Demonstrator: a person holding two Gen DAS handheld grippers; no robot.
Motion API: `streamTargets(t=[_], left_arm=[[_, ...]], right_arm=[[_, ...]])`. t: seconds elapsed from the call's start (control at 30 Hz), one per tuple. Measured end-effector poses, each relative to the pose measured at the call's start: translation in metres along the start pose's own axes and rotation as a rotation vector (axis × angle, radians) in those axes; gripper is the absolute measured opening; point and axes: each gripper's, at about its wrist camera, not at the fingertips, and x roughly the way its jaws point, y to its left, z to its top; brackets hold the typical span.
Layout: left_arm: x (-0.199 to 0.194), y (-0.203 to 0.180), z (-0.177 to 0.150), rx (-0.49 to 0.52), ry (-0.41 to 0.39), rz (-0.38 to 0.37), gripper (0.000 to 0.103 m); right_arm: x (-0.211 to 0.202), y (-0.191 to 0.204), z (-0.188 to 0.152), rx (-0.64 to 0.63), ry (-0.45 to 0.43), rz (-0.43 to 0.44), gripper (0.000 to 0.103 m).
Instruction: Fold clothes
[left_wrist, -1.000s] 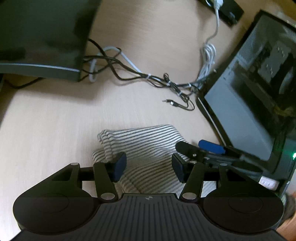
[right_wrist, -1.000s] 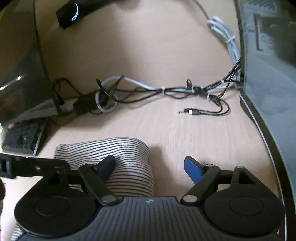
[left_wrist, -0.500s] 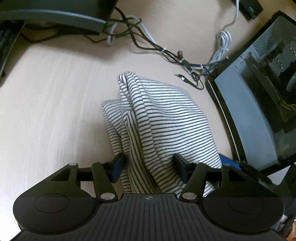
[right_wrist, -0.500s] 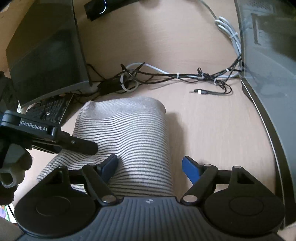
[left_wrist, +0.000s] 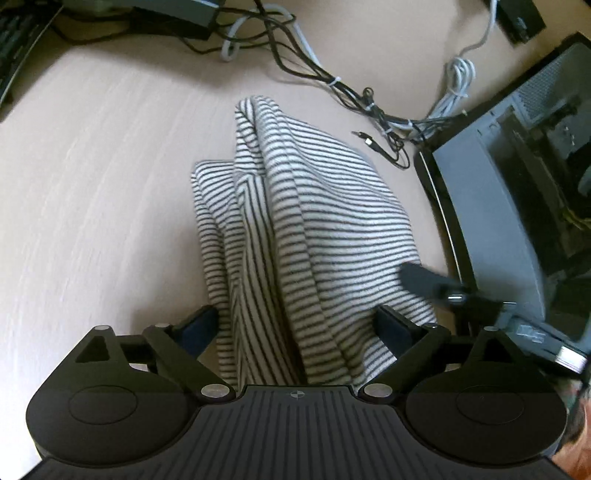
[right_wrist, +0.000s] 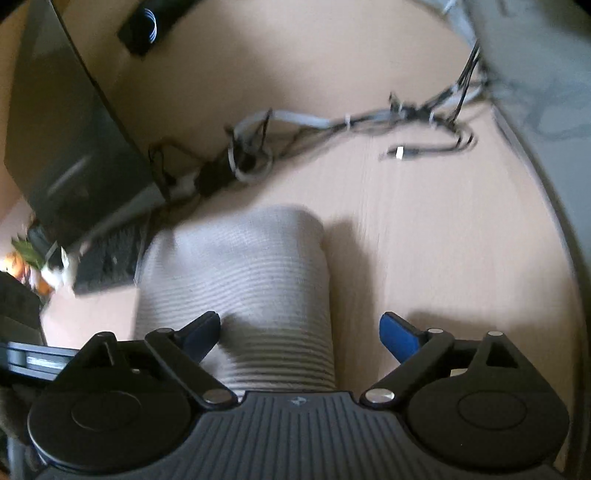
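A white garment with thin dark stripes (left_wrist: 306, 236) lies folded in a long bundle on the light wooden table (left_wrist: 92, 184). My left gripper (left_wrist: 297, 330) is open above its near end, fingers on either side of the cloth without pinching it. In the right wrist view, which is blurred, the same garment (right_wrist: 240, 288) lies under the left half of my open right gripper (right_wrist: 301, 332). The right gripper's finger (left_wrist: 424, 280) shows at the garment's right edge in the left wrist view.
A tangle of black and white cables (left_wrist: 332, 85) lies behind the garment. A computer case (left_wrist: 517, 192) stands on the right. A dark monitor (right_wrist: 66, 140) and keyboard (right_wrist: 110, 258) stand at the left. A loose cable plug (right_wrist: 402, 153) lies on the table.
Both grippers have pulled back and up from the garment, so more of it shows. The garment stays on the table. The right view has become blurred from motion.
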Motion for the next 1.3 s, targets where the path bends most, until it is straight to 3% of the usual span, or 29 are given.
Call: streamTargets(t=[0.07,0.13,0.33,0.47,0.6,0.77,0.93,0.97,1.0,1.1,1.23,1.3], left_arm=[[-0.002,-0.003,-0.006,0.015,-0.023,0.014,0.094],[-0.005,-0.002,-0.012,0.003,-0.047,0.017,0.09],[-0.039,0.024,-0.038,-0.103,-0.133,0.056,0.077],[-0.07,0.06,-0.049,-0.192,-0.201,0.117,0.074],[-0.089,0.094,-0.043,-0.244,-0.262,0.174,0.075],[-0.105,0.121,-0.034,-0.273,-0.307,0.194,0.077],[-0.152,0.118,-0.018,-0.143,-0.427,0.246,0.07],[-0.158,0.116,-0.01,-0.11,-0.454,0.235,0.064],[-0.165,0.115,-0.002,-0.078,-0.482,0.224,0.061],[-0.156,0.114,0.024,-0.017,-0.45,0.151,0.058],[-0.113,0.137,0.042,-0.063,-0.311,0.158,0.055],[-0.103,0.148,0.04,-0.063,-0.305,0.135,0.056]], right_arm=[[0.007,-0.002,-0.001,0.0,0.025,0.051,0.095],[0.014,0.005,0.002,-0.043,0.069,0.102,0.082],[0.043,0.047,0.006,-0.163,0.135,0.21,0.079],[0.078,0.091,0.01,-0.245,0.167,0.291,0.075],[0.118,0.135,0.014,-0.324,0.171,0.313,0.075],[0.135,0.158,0.017,-0.371,0.142,0.282,0.081],[0.093,0.181,-0.001,-0.502,0.008,0.256,0.084],[0.083,0.186,-0.005,-0.529,-0.021,0.251,0.083],[0.073,0.191,-0.009,-0.557,-0.05,0.246,0.076],[0.046,0.207,-0.024,-0.637,-0.125,0.243,0.06],[0.055,0.23,-0.063,-0.729,-0.004,0.248,0.06],[0.066,0.232,-0.087,-0.774,0.025,0.199,0.062]])
